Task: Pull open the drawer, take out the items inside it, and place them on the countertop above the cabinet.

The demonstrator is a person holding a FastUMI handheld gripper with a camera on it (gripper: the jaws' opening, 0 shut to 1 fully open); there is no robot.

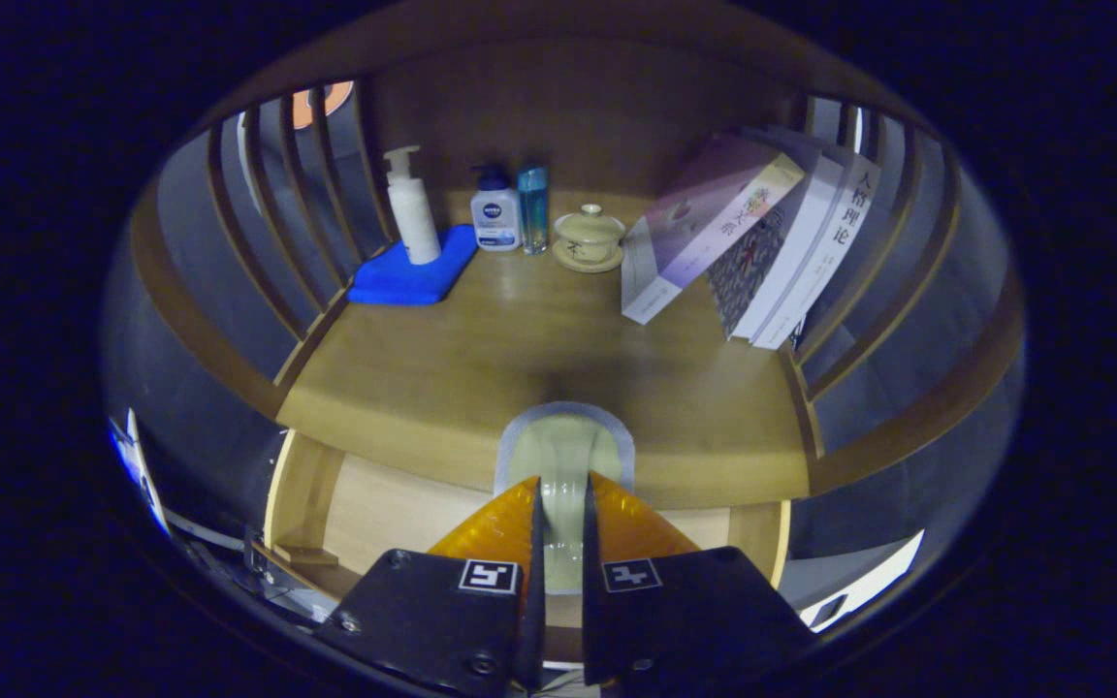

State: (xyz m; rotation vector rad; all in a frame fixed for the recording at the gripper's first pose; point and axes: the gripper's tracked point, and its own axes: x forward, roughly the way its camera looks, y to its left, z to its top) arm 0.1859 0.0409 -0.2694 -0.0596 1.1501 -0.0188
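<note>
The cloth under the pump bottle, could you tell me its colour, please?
Blue, in the gripper view: cloth under the white pump bottle.

countertop (pixel 481 359) middle bare ahead of the gripper (pixel 561 504), whose fingers pinch a pale pouch (pixel 565 456). back edge blocked: blue cloth (pixel 403 276), bottles (pixel 495 218), lidded cup (pixel 589 237). leaning books (pixel 762 242) crowd the right.

You have three bottles: a white pump bottle (pixel 412 208), a white-and-blue bottle (pixel 494 215) and a slim blue bottle (pixel 532 207), upper left of centre. One blue cloth (pixel 413 274) lies under the pump bottle. One lidded cup (pixel 589 237) sits at centre. Three books (pixel 704 225) (pixel 780 254) (pixel 825 254) lean upper right.
</note>
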